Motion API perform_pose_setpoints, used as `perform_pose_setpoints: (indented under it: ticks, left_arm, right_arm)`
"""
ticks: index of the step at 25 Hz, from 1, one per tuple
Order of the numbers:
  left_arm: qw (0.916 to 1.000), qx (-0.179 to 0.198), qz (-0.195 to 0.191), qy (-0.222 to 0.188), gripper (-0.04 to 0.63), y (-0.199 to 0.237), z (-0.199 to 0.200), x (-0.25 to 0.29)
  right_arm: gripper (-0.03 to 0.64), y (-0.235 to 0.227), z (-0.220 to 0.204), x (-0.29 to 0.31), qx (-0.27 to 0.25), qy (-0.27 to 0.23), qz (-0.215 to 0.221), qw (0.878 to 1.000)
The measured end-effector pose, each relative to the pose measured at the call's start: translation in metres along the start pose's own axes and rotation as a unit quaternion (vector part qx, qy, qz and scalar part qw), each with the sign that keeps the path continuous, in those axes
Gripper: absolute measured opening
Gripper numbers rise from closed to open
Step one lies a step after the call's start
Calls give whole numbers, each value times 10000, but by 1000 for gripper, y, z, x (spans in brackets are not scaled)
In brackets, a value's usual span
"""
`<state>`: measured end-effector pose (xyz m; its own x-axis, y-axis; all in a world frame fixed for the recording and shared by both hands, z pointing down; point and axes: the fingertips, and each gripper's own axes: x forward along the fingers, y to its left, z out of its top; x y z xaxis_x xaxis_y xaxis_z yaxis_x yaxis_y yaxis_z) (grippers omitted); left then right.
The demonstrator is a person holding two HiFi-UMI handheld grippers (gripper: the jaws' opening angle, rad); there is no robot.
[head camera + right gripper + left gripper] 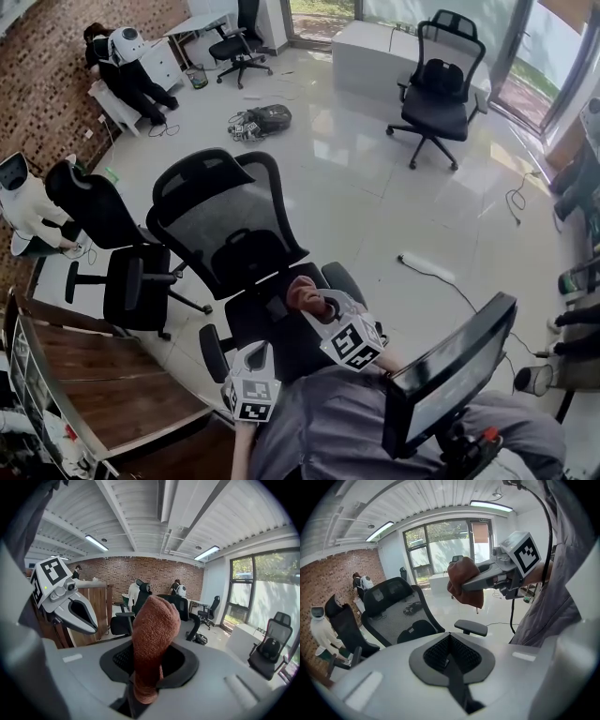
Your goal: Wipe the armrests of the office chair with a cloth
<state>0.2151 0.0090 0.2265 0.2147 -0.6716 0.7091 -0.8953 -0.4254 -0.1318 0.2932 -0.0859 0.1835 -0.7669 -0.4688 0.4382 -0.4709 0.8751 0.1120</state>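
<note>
Two grippers over a black chair, cloth in one.
Right gripper point(142, 682) pinches a brown cloth point(152, 630), held above the chair point(230, 234) seat, over one armrest point(471, 627) without touching it. Left gripper point(451, 658) is pressed together with nothing in it, near the other armrest point(214, 352). Monitor point(450, 375) at lower right; wooden desk point(112, 375) at lower left.
</note>
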Motion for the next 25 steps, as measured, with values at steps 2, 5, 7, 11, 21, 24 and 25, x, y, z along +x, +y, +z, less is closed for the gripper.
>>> perform_pose_setpoints:
  ticks: [2,5,7,11,21,24,25]
  left_arm:
    - [10000,24,-19,0,15,0,2,3]
    - [10000,75,-47,-14,15,1,6,6]
    - [9999,100,-67,-16,15,0,9,8]
    - [9999,110,-110,-8,15,-2,10,9]
    - [9998,138,-149,20,15,-8,7,8]
    - [9998,136,-144,25,15,-8,6,9]
    - [9998,132,-145,22,15,-8,6,9]
  right_arm:
    - [89,-3,-1,0,11,-7,-23,10000]
    - [89,-6,-2,0,22,-6,-62,10000]
    - [89,-9,-4,-1,40,11,-86,10000]
    - [89,-10,-7,-3,82,45,-89,9999]
    - [89,-5,-7,-6,-12,64,-3,10000]
    - [89,-5,-8,-5,-22,55,20,10000]
    - [89,-6,-8,-5,-19,56,27,10000]
